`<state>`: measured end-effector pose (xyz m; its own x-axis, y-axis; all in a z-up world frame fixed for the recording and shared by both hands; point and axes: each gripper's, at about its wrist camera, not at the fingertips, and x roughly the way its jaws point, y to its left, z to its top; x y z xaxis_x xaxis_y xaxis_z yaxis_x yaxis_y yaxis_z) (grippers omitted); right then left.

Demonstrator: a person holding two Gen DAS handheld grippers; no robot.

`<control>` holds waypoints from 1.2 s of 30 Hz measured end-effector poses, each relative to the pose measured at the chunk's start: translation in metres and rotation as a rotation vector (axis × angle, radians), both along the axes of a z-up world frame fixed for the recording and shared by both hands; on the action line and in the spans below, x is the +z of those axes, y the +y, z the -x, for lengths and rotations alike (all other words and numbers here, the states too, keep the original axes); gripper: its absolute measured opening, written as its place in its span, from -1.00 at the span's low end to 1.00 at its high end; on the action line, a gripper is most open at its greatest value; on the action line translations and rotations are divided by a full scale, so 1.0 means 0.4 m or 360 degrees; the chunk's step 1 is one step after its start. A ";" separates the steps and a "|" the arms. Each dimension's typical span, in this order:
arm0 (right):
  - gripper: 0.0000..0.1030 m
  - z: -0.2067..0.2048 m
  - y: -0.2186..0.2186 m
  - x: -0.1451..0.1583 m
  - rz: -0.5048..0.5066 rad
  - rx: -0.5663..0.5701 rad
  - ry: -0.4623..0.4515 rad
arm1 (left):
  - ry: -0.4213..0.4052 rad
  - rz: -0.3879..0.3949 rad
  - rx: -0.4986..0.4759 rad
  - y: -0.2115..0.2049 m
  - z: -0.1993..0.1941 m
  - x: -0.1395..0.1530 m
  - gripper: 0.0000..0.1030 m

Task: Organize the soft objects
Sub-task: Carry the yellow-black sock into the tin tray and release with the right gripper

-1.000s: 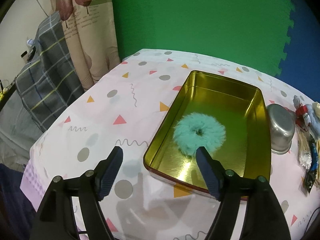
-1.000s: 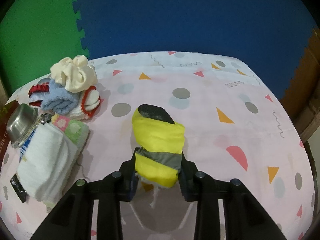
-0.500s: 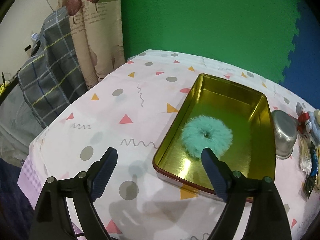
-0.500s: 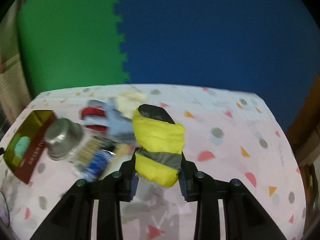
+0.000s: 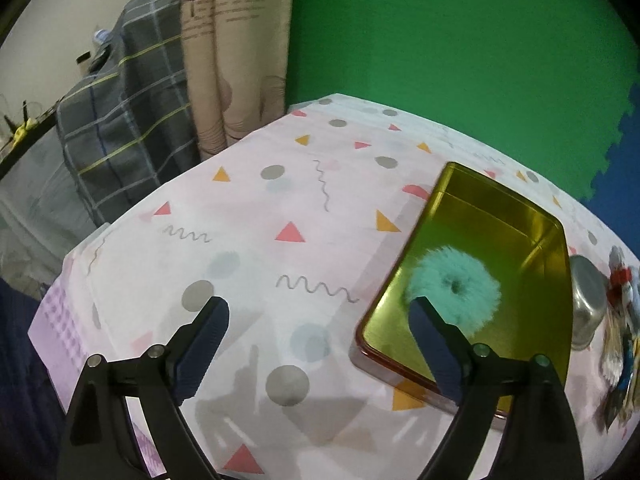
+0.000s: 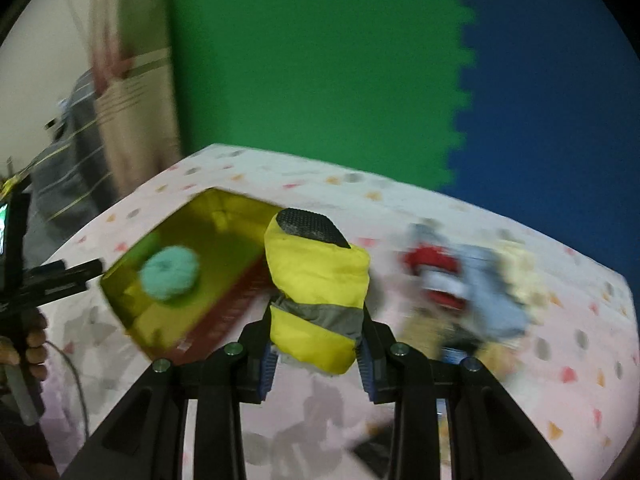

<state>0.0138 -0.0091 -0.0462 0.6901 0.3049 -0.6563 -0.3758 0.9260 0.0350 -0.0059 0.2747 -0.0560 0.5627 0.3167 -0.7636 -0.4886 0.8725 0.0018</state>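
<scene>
Right wrist view: right gripper, two black fingers with ribbed blue pads, pinching one soft yellow pouch at its lower end. Padded fabric, one grey band across it, dark textured cap on top, standing upright between the pads, above the surface. Beyond and to the left, one rectangular metal tin, shiny gold inside, red on the outer wall. Inside it, one fluffy mint-green scrunchie, ring-shaped. To the right, a blurred heap of soft things in red, white, pale blue and cream; number cannot be told. At the left edge, a person's hand around the handle of the other tool.

Left wrist view: left gripper, two black fingers with dark blue ridged pads, spread wide and opening further, nothing between them, only cloth-covered surface below. Cloth pale pink, printed with triangles, dots and squiggles. Right finger overlapping the near edge of the tin in the picture; contact cannot be told. Scrunchie lying flat on the tin's floor, toward the near end. Just beside the tin's right wall, one small steel bowl, upside down. Further right, blurred heap. Behind, green foam wall meeting blue, plus beige curtain and plaid grey fabric.
</scene>
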 end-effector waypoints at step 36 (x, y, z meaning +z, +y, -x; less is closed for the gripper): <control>-0.26 -0.111 0.393 -0.136 0.0155 0.0331 0.0202 | 0.0014 0.0100 0.0090 0.043 0.002 -0.021 0.76</control>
<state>0.0584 0.1479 -0.1005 0.5297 0.3626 -0.7668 -0.5568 0.8306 0.0082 -0.0069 0.2918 -0.0646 0.5384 0.2992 -0.7878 -0.5371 0.8422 -0.0473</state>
